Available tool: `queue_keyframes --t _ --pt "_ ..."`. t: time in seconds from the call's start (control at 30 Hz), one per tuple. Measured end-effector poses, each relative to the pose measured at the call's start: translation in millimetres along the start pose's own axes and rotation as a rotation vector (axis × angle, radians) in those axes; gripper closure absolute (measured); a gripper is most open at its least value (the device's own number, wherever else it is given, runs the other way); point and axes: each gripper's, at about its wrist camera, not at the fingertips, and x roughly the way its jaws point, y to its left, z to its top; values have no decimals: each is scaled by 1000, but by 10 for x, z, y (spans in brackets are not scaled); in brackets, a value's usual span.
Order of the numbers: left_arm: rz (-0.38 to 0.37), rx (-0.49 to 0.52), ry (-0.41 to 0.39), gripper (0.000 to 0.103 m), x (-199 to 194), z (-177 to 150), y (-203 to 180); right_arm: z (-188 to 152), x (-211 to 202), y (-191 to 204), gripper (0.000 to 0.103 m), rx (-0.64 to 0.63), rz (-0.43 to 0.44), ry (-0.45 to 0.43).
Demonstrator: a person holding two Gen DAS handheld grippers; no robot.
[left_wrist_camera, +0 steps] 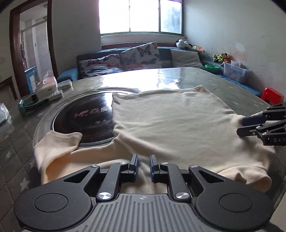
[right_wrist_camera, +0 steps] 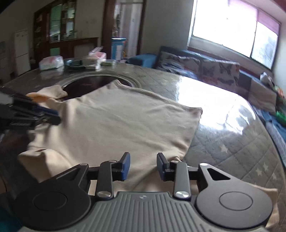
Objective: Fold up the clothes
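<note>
A cream shirt (left_wrist_camera: 169,121) lies spread flat on the counter (left_wrist_camera: 205,78), its far left corner draped over the dark round plate (left_wrist_camera: 84,117) set into the counter top. One sleeve (left_wrist_camera: 59,142) is bent back on the left, beside the plate's rim; the other sleeve (left_wrist_camera: 248,174) curls at the near right edge.

The left gripper (left_wrist_camera: 143,164) hangs low over the near edge of the shirt. Its fingers (left_wrist_camera: 134,163) stand a narrow gap apart, released, with only cloth showing between them and nothing caught. Whether their tips touch the fabric I cannot tell.

The right gripper (right_wrist_camera: 143,165) sits over the shirt's near right part, close to the side hem (right_wrist_camera: 193,135). Its fingers (right_wrist_camera: 126,165) are spread wider than the left pair, loose, gripping nothing. In the left view the same gripper (left_wrist_camera: 244,126) reaches in from the right, its fingers parted above the shirt's right side.

On the far left of the counter stand a tissue pack (right_wrist_camera: 51,62) and some small boxes (right_wrist_camera: 93,59). Beyond the counter is a blue sofa (left_wrist_camera: 125,58) with butterfly cushions (left_wrist_camera: 141,53), under a bright window (left_wrist_camera: 141,16).
</note>
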Motion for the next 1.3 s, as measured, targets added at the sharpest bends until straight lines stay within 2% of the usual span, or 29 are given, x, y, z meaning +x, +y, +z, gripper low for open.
queue_keyframes --t 0.07,0.23,0.37,0.4,0.53,0.7,0.87,0.9,0.93,1.0,1.23,1.3 --pt "-2 -7 13 83 -16 3 27 -53 5 -40 71 17 -21 4" --pt "-13 -1 13 83 -62 35 28 -158 -258 -179 70 74 -29 -29" --pt "-40 23 -12 82 -130 74 -106 -308 -398 -461 70 129 -137 -25" --pt "-54 29 -22 82 -152 84 -153 -391 -440 -631 70 173 -196 -20" --pt "-102 71 -54 82 -206 149 -370 -597 -543 -1128 70 314 -343 -2" --pt "-172 88 -75 74 -246 214 -563 -811 -649 -1562 70 437 -478 0" --pt "-214 124 -56 74 -209 158 -750 -978 -645 -1734 71 518 -462 0" --pt "-218 133 -53 74 -201 137 -781 -995 -650 -1747 74 529 -454 -6" --pt "-219 141 -47 73 -194 119 -803 -1000 -660 -1748 86 539 -439 -12" --pt "-218 148 -39 73 -179 90 -814 -970 -676 -1701 97 504 -471 -23" --pt "-210 150 -18 70 -139 5 -769 -953 -645 -1680 98 460 -581 7" --pt "-209 139 -16 70 -147 -12 -735 -963 -624 -1673 94 455 -601 21"
